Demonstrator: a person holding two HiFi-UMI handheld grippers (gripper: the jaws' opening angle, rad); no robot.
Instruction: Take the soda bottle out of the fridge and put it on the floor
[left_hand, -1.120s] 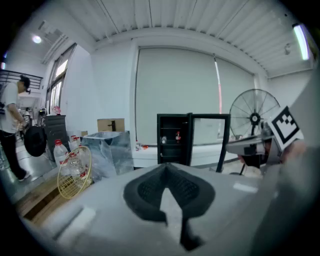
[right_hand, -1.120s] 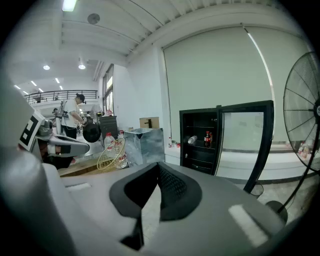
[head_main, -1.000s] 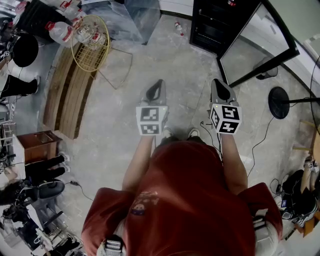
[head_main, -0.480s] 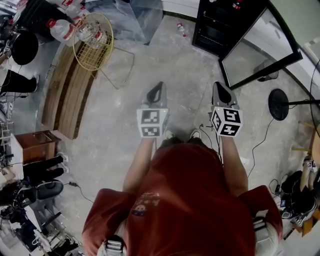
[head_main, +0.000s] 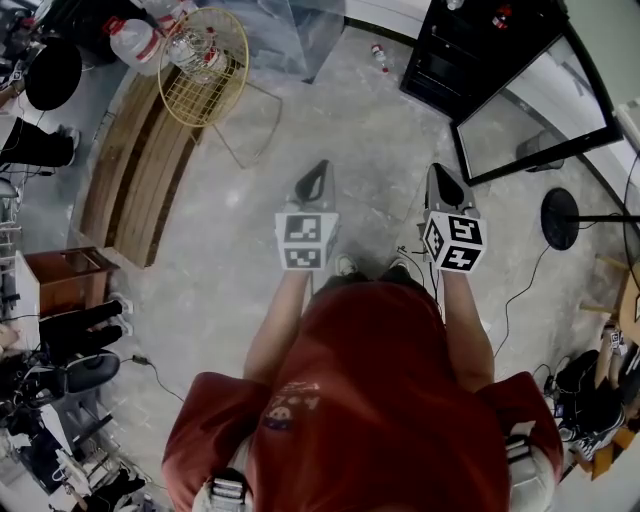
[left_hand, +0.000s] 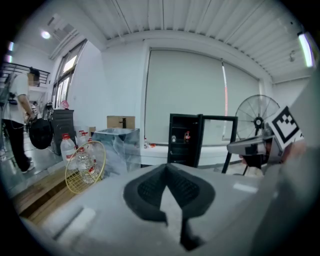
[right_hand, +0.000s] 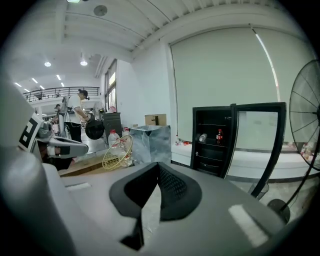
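Standing on a bare grey concrete floor (head_main: 340, 120) in a big white-walled room with a ribbed ceiling and a huge blind over the window. My left gripper (head_main: 320, 168) and right gripper (head_main: 438, 172) are held out in front of me, side by side. Jaws are pressed together on each, nothing between them.

The soda bottle (right_hand: 219, 136) is well away from me, upright on an upper shelf of the black fridge (right_hand: 210, 147), just right of a pale bottle (right_hand: 202, 137) lying on its side. The fridge's glass door (head_main: 535, 105) hangs wide open toward my right.

Between me and the fridge it's plain concrete. A black cable (head_main: 513, 298) snakes near my right foot and a floor fan (head_main: 563, 212) on a round base stands off to the right. Over on the left there's a yellow wire basket (head_main: 205, 90) tipped on its side with water bottles (head_main: 195, 50) in it, by a low wooden platform (head_main: 130, 175). A foil-wrapped box (head_main: 290, 30) sits behind that, and a small bottle (head_main: 380, 57) lies on the floor near the fridge. A person (right_hand: 77, 107) stands far off to the left.
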